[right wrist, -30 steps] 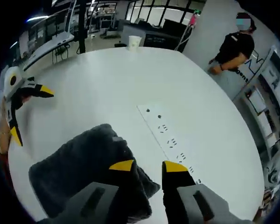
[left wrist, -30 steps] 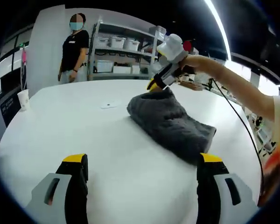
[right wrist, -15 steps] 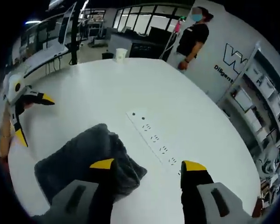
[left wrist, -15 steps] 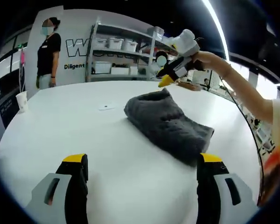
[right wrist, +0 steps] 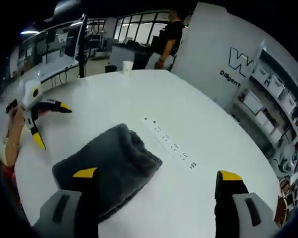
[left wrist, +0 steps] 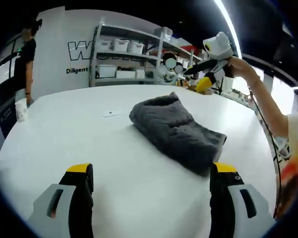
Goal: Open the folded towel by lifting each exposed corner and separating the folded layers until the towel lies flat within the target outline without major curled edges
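We judge the task barely begun: the grey towel (left wrist: 176, 131) lies as a thick folded bundle near the middle of the white table (left wrist: 79, 134), well in from every edge, with no layer peeled back that we can make out. Our left gripper (left wrist: 149, 173) hangs low over the near edge with its jaws wide apart and nothing between them, the towel ahead of it and untouched. Our right gripper (right wrist: 159, 176) is likewise spread wide and empty, raised above the far side of the towel; in the left gripper view the right gripper (left wrist: 208, 74) sits up in the air beyond the bundle, clear of the cloth. Every corner lift and layer separation is left to do. We cannot find any target outline on the table in either view, so where the towel should end up flat is unclear. The fold lines and which corner is exposed are hard to read in the plush, dark fabric. In the right gripper view a white power strip (right wrist: 170, 145) lies just beside the towel, a paper cup (right wrist: 127, 66) stands near the far edge, and a person (right wrist: 165, 42) stands beyond the table.
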Demonstrator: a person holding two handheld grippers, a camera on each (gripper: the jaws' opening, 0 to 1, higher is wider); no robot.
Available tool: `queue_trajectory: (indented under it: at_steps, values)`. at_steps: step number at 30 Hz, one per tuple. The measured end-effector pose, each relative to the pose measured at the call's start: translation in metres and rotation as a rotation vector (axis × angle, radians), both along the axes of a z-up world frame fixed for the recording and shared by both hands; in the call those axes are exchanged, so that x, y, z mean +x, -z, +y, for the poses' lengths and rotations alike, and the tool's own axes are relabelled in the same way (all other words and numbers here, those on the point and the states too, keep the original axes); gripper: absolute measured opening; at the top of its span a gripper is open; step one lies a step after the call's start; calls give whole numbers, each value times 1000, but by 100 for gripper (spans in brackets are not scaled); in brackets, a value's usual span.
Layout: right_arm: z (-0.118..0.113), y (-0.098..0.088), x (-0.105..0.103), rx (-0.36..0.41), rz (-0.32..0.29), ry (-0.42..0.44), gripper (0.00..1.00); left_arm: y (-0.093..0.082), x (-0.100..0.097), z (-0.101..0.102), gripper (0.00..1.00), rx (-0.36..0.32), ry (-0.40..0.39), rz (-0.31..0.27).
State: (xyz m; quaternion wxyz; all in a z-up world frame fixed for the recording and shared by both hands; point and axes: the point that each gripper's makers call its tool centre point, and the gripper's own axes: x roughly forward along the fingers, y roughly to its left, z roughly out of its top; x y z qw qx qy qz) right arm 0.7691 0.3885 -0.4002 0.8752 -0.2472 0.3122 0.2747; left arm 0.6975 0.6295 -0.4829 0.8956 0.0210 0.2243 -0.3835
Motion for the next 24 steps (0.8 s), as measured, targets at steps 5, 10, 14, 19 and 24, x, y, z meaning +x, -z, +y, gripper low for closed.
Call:
queue_trajectory:
  at_steps: [5,10,14,19,24]
  values:
    - [-5,2,-18,18,-10,10,99,1,-3,-1,95,3,2,0]
    - [-13,7,-35,24,-18,23,99,3,-5,-3,96,8,5,2]
    - [-17,13,-54,51,-21,25,99,3,-6,-5,96,10,12,3]
    - [-24,26,-73,17,-42,43,99,5,-7,-8,96,23,23,6]
    - [-21,36,-96,50,-31,33,99,6,-6,-8,97,37,26,9]
